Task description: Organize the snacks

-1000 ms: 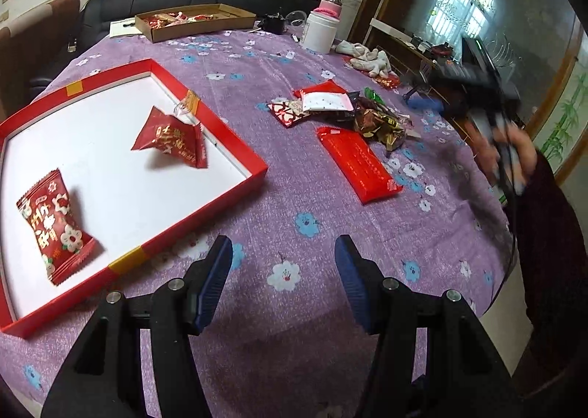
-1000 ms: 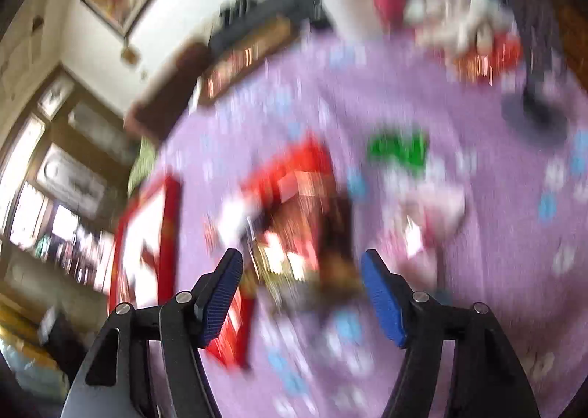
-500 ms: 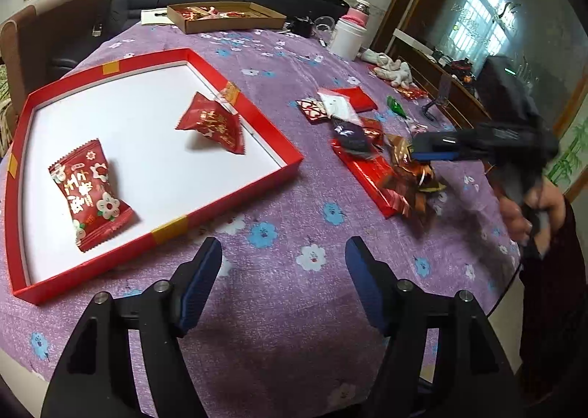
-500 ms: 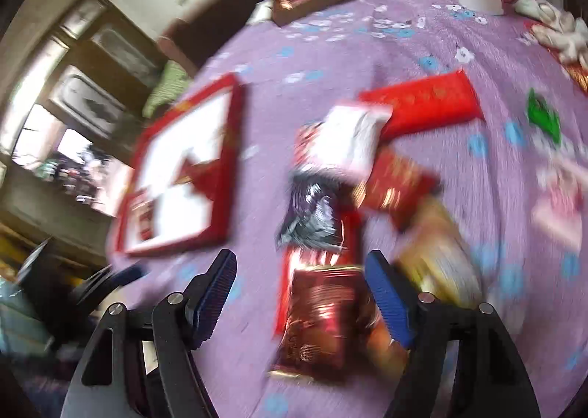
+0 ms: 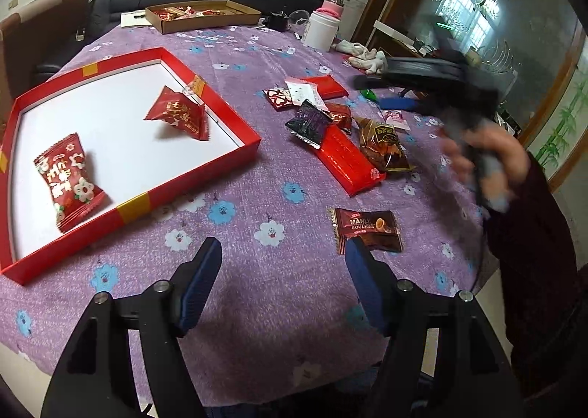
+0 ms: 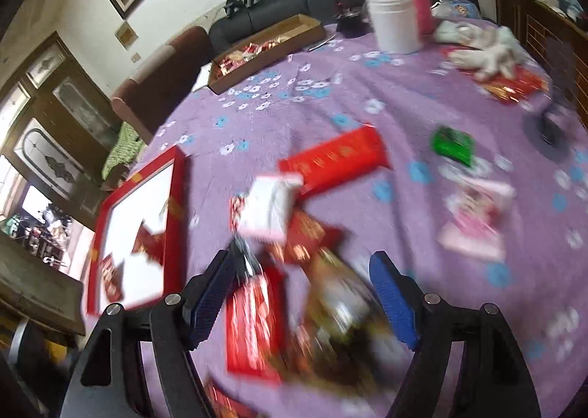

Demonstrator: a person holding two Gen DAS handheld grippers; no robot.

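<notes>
A red tray [image 5: 191, 175] with a white floor holds two red snack packets [image 5: 176, 113] [image 5: 66, 179]. My left gripper [image 5: 283, 271] hangs open over the purple cloth with nothing between its fingers. A brown chocolate packet [image 5: 367, 229] lies just beyond its right fingertip. Further on is a snack pile with a long red bar [image 5: 349, 157], a black packet [image 5: 308, 122] and a brown packet [image 5: 384, 146]. My right gripper [image 5: 382, 92], blurred in a hand [image 5: 485, 157], hovers beyond the pile. In its own view the right gripper [image 6: 303, 289] is opening above the red bar [image 6: 257, 326], gripping nothing.
A cardboard box of sweets [image 5: 202, 15], a white jar [image 5: 321, 30] and a pink bottle [image 6: 411, 3] stand at the far side. A green packet [image 6: 454, 144] and a pink packet [image 6: 474, 219] lie to the right. A sofa runs behind the table.
My left jaws have widened and the gripper has drawn back a little. The right gripper swept in over the pile, then moved beyond it. A brown packet now lies near my left fingers.
</notes>
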